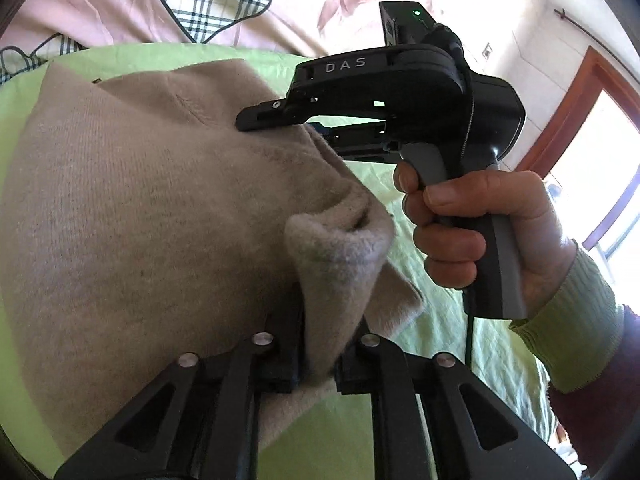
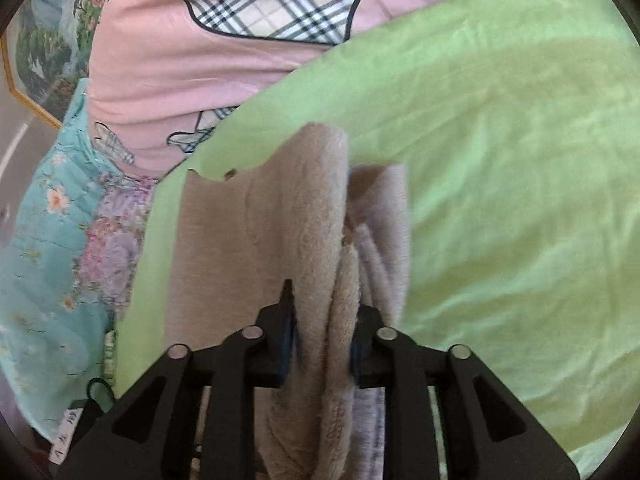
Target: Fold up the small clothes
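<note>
A beige knit garment (image 1: 140,200) with a fleecy inside lies on the green sheet (image 1: 460,360), its near edge lifted and bunched. My left gripper (image 1: 320,320) is shut on a raised fold of that edge, and the cloth fills the gap between its jaws. In the left wrist view my right gripper (image 1: 288,136) comes in from the right, held by a person's hand (image 1: 480,232), and its fingers pinch the garment's far-right edge. The right wrist view shows the right gripper (image 2: 326,300) shut on a thick fleecy fold of the garment (image 2: 224,240), which hangs down between its jaws.
A pink quilt with plaid heart patches (image 1: 120,8) (image 2: 160,60) borders the green sheet (image 2: 500,160) at the back. Blue floral bedding (image 2: 48,240) lies to the left, with a framed picture (image 2: 40,52) beyond it. A wooden door frame (image 1: 580,100) stands at the right.
</note>
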A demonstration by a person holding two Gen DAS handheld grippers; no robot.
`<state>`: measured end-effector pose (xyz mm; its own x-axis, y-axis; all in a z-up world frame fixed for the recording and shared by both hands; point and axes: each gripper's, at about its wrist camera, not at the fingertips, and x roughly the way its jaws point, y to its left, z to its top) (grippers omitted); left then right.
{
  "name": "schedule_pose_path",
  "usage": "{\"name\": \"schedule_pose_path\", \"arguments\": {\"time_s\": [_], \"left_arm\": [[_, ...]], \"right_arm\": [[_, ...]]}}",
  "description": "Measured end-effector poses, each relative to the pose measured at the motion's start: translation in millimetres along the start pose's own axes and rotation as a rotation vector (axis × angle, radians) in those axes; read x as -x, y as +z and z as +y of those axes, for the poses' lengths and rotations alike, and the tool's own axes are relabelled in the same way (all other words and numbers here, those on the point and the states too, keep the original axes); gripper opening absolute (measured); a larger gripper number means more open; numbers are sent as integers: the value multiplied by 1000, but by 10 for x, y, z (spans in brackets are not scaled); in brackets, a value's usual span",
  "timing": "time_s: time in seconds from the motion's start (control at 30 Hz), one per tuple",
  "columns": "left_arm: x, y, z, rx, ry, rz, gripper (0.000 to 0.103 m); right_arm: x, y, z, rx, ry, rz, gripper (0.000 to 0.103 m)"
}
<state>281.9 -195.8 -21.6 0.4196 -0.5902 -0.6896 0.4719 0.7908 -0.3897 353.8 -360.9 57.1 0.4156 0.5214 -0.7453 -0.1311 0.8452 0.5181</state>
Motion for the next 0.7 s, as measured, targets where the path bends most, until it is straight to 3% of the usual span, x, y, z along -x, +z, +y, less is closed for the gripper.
{"name": "schedule_pose_path", "arguments": {"time_s": [0.1,0.17,0.23,0.33,0.47,0.63,0.7], "left_arm": [[134,-59,-1,4,-26,17,22],[232,-117,-36,12,-47,11,27],[373,-148,31,41,-81,7,38],[503,-138,121,62,-85,6,43],[750,-201,343,101,-50,-20,53],[843,10,800,213,41,-70,74],[876,59,977,265,61,-83,76]], "right_arm": [[94,-56,-7,-6,-17,-31,27],[167,-105,1,-8,-34,-46,34],[225,-163,11,-6,-47,-51,54],[276,-263,-4,3,-40,-47,67],[302,-359,-68,-16,-29,-30,67],[309,-409,-98,-21,-1,-17,68],[285,-410,-108,-31,16,-5,68]]}}
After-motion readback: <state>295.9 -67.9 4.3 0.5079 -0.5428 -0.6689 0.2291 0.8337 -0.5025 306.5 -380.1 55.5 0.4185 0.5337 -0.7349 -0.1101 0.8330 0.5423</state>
